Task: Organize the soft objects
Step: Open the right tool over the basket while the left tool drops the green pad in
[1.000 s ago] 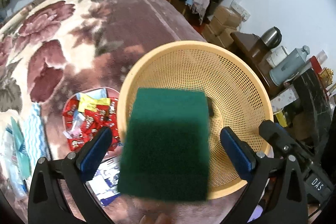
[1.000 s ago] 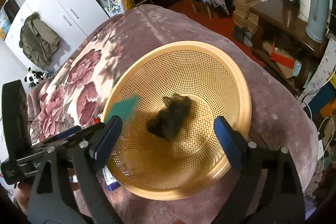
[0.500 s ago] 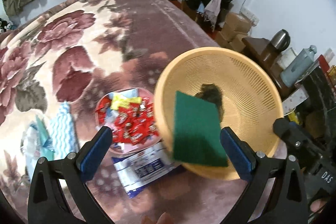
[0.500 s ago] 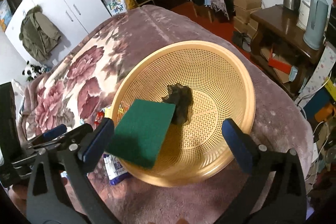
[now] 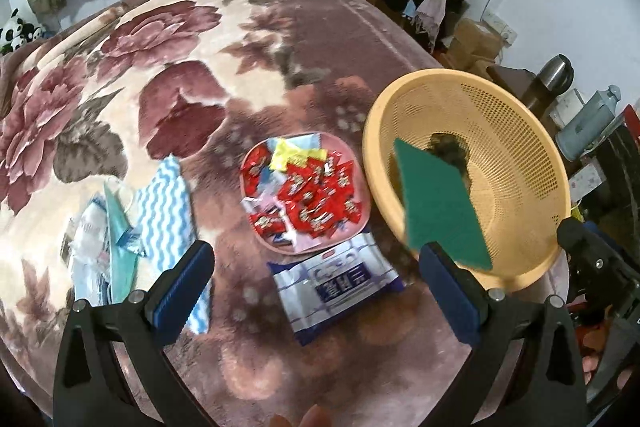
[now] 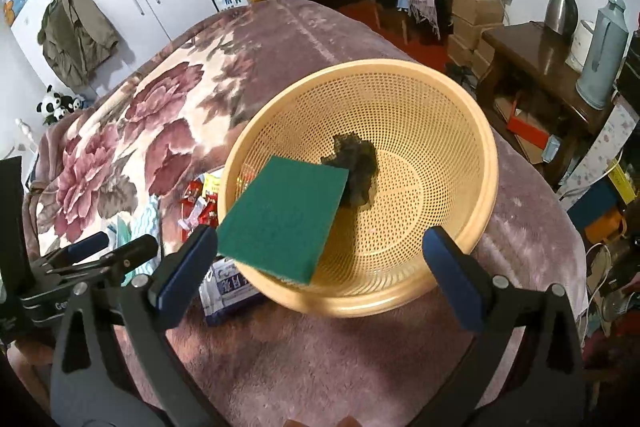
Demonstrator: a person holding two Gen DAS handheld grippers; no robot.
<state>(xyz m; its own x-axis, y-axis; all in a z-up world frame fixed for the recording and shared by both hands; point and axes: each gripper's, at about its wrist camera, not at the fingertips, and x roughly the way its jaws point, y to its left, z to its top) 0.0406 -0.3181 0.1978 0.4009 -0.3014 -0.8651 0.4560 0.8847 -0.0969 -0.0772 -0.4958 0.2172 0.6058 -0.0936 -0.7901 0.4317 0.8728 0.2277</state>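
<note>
Soft cloths (image 5: 160, 211), striped blue and white, are seen on the flowered blanket (image 5: 168, 67) at nine o'clock. The left gripper (image 5: 316, 287) is held apart, nothing between its fingers. At three o'clock, a green scouring pad (image 6: 284, 219) is propped on the near rim of the yellow basket (image 6: 460, 131), touching a dark cloth (image 6: 356, 167) inside. The right gripper (image 6: 320, 279) is spread wide, empty.
</note>
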